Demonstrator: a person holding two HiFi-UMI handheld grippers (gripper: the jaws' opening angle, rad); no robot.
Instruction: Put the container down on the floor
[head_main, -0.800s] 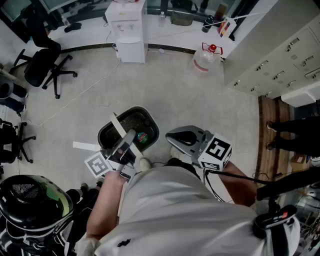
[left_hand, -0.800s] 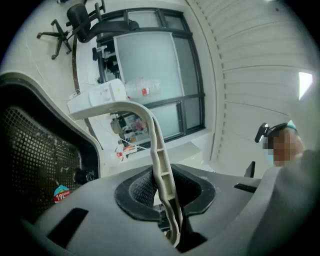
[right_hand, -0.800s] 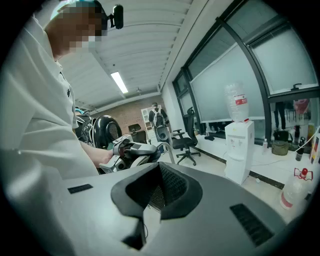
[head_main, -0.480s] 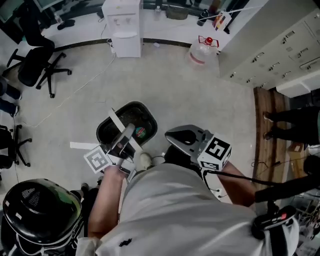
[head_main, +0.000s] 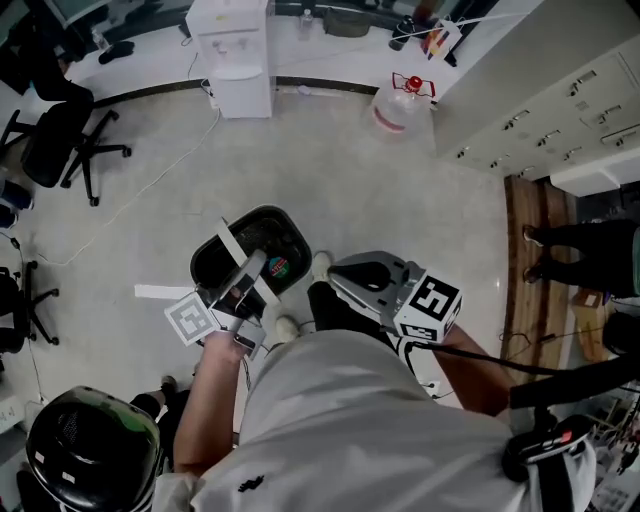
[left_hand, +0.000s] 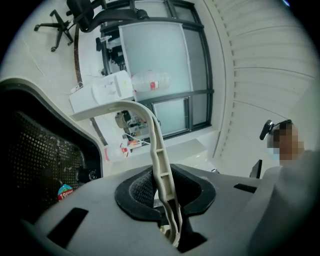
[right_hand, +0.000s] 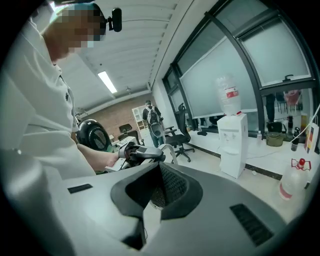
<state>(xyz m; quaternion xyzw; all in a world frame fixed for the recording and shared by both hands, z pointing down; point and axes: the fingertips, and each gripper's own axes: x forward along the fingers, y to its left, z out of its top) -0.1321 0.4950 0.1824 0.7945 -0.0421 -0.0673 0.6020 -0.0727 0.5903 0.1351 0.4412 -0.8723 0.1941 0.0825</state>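
Note:
The container (head_main: 250, 250) is a black bin with a mesh-lined inside, a round red-and-teal sticker and a white bail handle (head_main: 240, 262). It hangs over the pale floor in the head view, just ahead of the person's shoes. My left gripper (head_main: 252, 276) is shut on that handle; in the left gripper view the white handle (left_hand: 160, 165) runs up from between the pads of the left gripper (left_hand: 167, 202), with the bin's dark wall (left_hand: 45, 155) at the left. My right gripper (head_main: 347, 275) is held beside the bin, to its right. In its own view the right gripper (right_hand: 159, 192) is shut and empty.
A white water dispenser (head_main: 232, 55) and a water jug (head_main: 397, 108) stand by the far wall. An office chair (head_main: 55, 140) is at the left, grey cabinets (head_main: 560, 110) at the right. A black helmet (head_main: 90, 450) sits at the near left. A white strip (head_main: 158, 292) lies on the floor.
The left gripper keeps hold of the handle and the bin stays in nearly the same place. One shoe has stepped forward beside the bin. The surroundings have shifted a little in the view.

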